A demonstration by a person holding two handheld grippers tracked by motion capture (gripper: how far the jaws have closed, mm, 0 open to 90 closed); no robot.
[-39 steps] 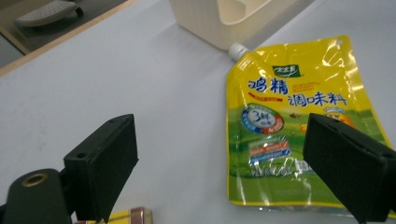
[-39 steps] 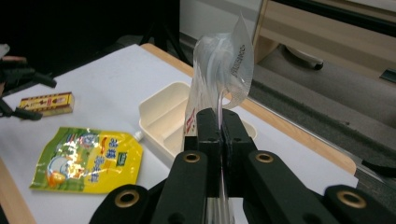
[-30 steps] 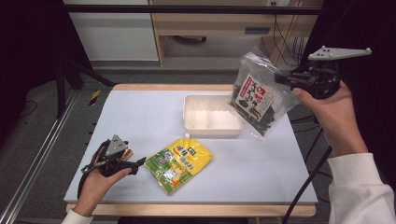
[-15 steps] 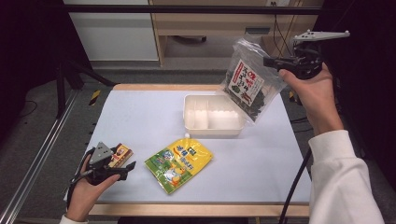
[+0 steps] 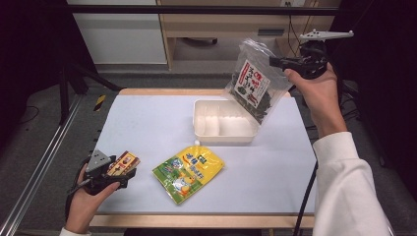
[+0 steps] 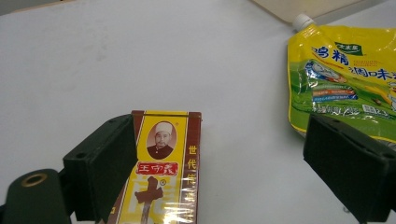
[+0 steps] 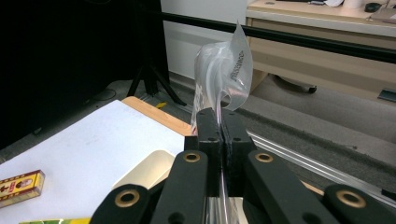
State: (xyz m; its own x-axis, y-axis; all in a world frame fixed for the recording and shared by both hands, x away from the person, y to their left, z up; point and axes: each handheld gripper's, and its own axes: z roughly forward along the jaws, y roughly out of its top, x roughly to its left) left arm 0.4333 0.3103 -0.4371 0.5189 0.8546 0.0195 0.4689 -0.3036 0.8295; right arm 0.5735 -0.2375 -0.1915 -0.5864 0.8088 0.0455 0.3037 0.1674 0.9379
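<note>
On a white table (image 5: 147, 123) edged in pale wood, with grey floor around, the right gripper (image 5: 282, 62) pinches a clear, dark-filled snack bag (image 5: 255, 86) above the cream tray (image 5: 223, 123). Near left, the left gripper (image 5: 125, 173) stands wide around a brown-yellow box (image 6: 163, 172).

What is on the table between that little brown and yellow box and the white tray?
The yellow pouch lies between the box and the white tray in the high view, a little toward the person's side; the white table around it is bare.
</note>
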